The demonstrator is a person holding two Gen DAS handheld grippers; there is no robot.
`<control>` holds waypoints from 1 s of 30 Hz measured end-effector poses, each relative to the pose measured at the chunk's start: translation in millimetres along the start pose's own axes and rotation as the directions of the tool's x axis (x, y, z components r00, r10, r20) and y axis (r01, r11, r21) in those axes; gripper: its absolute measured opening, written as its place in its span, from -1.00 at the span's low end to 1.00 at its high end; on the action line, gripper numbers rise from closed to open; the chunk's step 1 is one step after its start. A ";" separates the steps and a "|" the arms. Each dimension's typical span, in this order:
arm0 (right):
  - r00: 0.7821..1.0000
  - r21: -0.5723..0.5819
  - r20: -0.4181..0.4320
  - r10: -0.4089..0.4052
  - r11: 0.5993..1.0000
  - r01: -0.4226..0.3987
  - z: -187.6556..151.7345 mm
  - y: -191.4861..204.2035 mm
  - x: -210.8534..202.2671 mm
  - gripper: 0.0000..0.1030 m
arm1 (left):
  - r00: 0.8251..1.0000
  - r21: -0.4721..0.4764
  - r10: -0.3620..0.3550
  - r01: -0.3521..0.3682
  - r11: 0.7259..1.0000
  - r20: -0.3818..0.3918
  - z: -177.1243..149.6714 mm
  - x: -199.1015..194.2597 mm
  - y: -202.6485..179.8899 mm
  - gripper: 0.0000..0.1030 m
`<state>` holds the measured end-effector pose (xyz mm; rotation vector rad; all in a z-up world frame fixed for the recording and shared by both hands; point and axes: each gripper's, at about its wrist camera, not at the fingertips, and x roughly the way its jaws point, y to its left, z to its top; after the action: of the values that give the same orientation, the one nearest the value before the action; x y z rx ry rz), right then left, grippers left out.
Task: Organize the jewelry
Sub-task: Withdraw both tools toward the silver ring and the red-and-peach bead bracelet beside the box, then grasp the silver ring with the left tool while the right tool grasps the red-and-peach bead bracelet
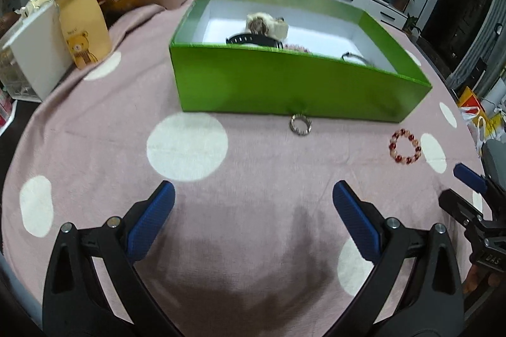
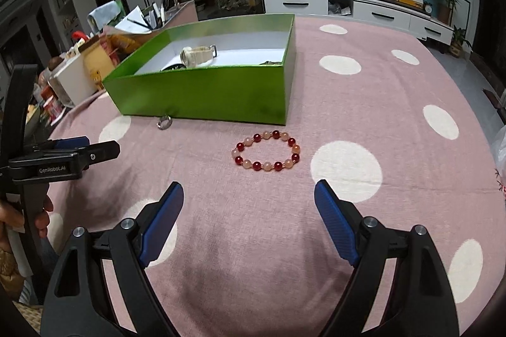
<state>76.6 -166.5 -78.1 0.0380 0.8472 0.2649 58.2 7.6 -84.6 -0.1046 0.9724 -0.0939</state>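
Pink cloth with white dots is covering the table (image 2: 363,102), and most of it is lying bare. In the left wrist view, at the far left, a bear bag (image 1: 83,30) and a white box (image 1: 34,52) are crowding the table edge. The left hand-held gripper (image 1: 253,210) is sitting at the bottom centre with its blue jaws spread wide and nothing between them. Up the frame from it, slightly right of its centre line, a ring (image 1: 300,124) is lying just beside the near wall of the green box (image 1: 284,84); whether it is touching the wall I cannot tell. Already lying inside the box are a black band (image 1: 253,39), a pale watch (image 1: 267,23) and a few smaller pieces.

In the right wrist view, the right hand-held gripper (image 2: 249,210) is likewise gaping, holding nothing. The bracelet (image 2: 267,151) is lying flat straight up the frame from it, near the centre line, its long axis running across the frame, so the jaws are facing its longer span. The right one looks the nearer to the bracelet, the left to the ring. Open cloth is surrounding the bracelet on every side; only the box wall behind it is limiting room, and more tightly so for the ring.
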 end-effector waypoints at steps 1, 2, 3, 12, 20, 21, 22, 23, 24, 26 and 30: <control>1.000 -0.004 0.003 -0.002 1.000 0.002 -0.3 0.5 1.6 0.65 | 1.000 0.006 -0.008 0.008 1.000 0.001 -0.9 0.8 -0.5 0.96; 1.000 -0.006 0.006 -0.001 1.000 0.001 -0.4 0.5 3.7 0.65 | 1.000 0.013 -0.012 0.012 1.000 0.005 -0.9 1.3 -2.2 0.96; 1.000 -0.007 0.007 0.003 1.000 -0.003 0.0 0.7 5.6 0.65 | 1.000 0.021 -0.016 0.016 1.000 0.009 -0.6 1.6 -3.7 0.96; 1.000 -0.105 -0.019 0.012 0.994 -0.014 10.7 8.6 28.0 0.14 | 0.998 0.082 -0.050 0.047 0.996 0.034 15.5 10.6 -19.8 0.60; 0.997 -0.206 -0.074 -0.009 0.979 -0.006 21.8 14.8 59.7 -0.27 | 0.998 0.135 -0.060 0.055 0.989 0.034 28.6 26.5 -31.5 0.49; 0.997 -0.218 -0.079 -0.014 0.976 -0.004 21.5 16.0 61.7 -0.30 | 0.998 0.139 -0.059 0.054 0.989 0.033 29.8 28.5 -32.6 0.49; 0.997 -0.228 -0.075 -0.010 0.974 -0.007 21.3 17.1 62.4 -0.34 | 0.998 0.140 -0.060 0.055 0.989 0.031 30.5 30.3 -33.5 0.49; 0.997 -0.233 -0.077 -0.003 0.972 -0.015 22.0 18.0 63.0 -0.45 | 0.998 0.142 -0.063 0.059 0.988 0.030 31.4 32.4 -34.7 0.49; 0.997 -0.239 -0.078 0.003 0.971 -0.021 21.9 18.8 63.7 -0.54 | 0.997 0.145 -0.066 0.061 0.988 0.029 32.2 34.6 -36.2 0.49; 0.997 -0.256 -0.081 0.012 0.966 -0.033 22.3 22.1 64.7 -0.82 | 0.997 0.150 -0.069 0.064 0.987 0.026 33.1 38.0 -37.8 0.45; 0.995 -0.204 -0.089 0.035 0.978 -0.053 25.9 16.3 65.1 -0.87 | 0.997 0.157 -0.074 0.071 0.985 0.015 35.4 44.3 -41.3 0.31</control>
<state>133.5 -132.9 -106.6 -0.1499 0.9006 0.3971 110.9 -37.3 -95.7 0.0038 0.9371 -0.2355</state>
